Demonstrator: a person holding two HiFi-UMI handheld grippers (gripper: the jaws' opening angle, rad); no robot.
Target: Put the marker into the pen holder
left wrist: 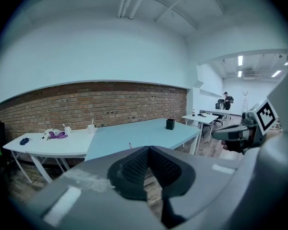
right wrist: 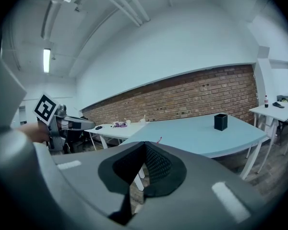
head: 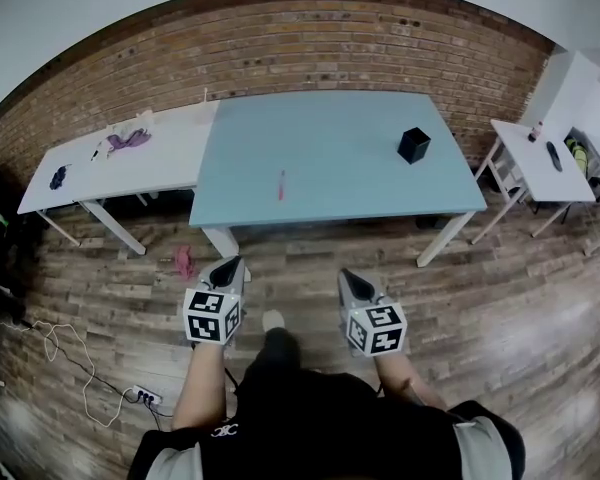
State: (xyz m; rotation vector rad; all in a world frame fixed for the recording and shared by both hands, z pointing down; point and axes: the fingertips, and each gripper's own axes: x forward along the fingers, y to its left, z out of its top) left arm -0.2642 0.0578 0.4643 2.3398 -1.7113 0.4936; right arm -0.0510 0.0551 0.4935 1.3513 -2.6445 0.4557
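Lying flat on the blue table (head: pixel 330 158), the marker (head: pixel 281 185) is a thin red stick, small in every view, with its length running from 12 to 6 o'clock in the head view. It sits in the near left part of the tabletop, close to the front edge and touching nothing else. Its cap and tip cannot be told apart at this size. In the left gripper view it shows as a short red sliver (left wrist: pixel 130 144) just above the jaw tips, and in the right gripper view as a slanted red streak (right wrist: pixel 159 140).

The pen holder (head: pixel 413 145) is a black square cup with an open top, standing upright at about 2 o'clock from the marker and well apart from it, toward the table's right end.

Both claws hang over the wooden floor, short of the table. The left gripper (head: pixel 232 264) is pinched together with nothing between its pads, and the marker lies at about 1 o'clock from it. The right gripper (head: pixel 349 277) is likewise closed and empty, with the marker at about 11 o'clock.
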